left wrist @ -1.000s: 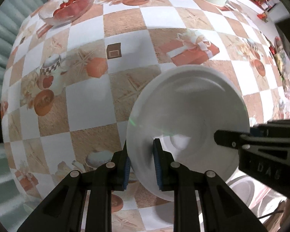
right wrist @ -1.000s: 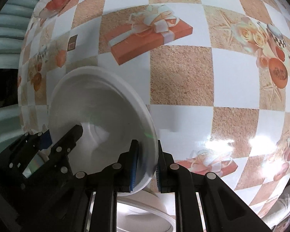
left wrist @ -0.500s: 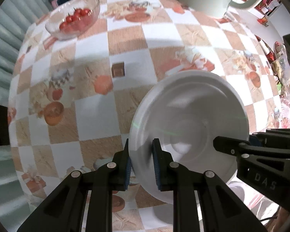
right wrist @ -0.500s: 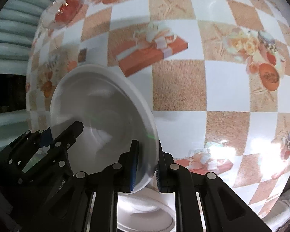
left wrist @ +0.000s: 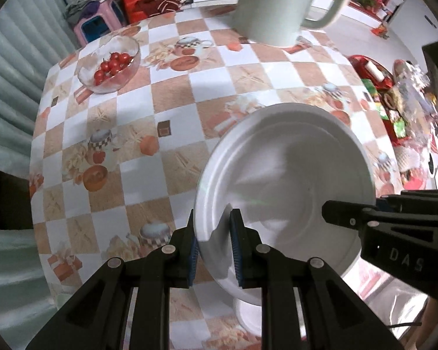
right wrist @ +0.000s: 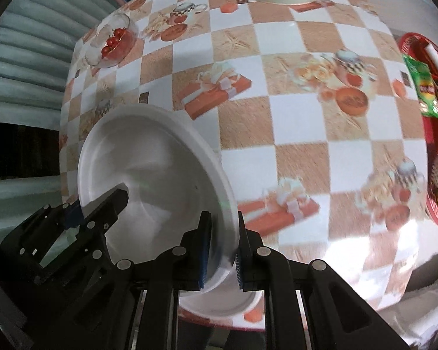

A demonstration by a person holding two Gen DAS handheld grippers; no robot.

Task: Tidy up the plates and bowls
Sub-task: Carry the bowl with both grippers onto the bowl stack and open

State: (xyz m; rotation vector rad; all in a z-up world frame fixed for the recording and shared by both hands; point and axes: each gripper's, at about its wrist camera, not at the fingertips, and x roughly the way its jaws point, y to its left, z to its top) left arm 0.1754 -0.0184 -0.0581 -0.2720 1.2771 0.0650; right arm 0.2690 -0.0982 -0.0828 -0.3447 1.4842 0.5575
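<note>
1. Above the checked table [left wrist: 172, 93], I have the white plate [left wrist: 286, 180] pinched at opposite rim edges: left gripper [left wrist: 213, 248], right gripper [right wrist: 222, 248].
2. If my hands drift apart or tilt unevenly, I expect one rim to slip out.
3. Lowering carelessly could knock the white dish below [right wrist: 219, 300].

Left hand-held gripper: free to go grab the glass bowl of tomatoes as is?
Probably not. The left hand-held gripper is shut on the white plate's rim, shared with the right hand-held gripper. The path to the glass bowl looks open otherwise.
</note>
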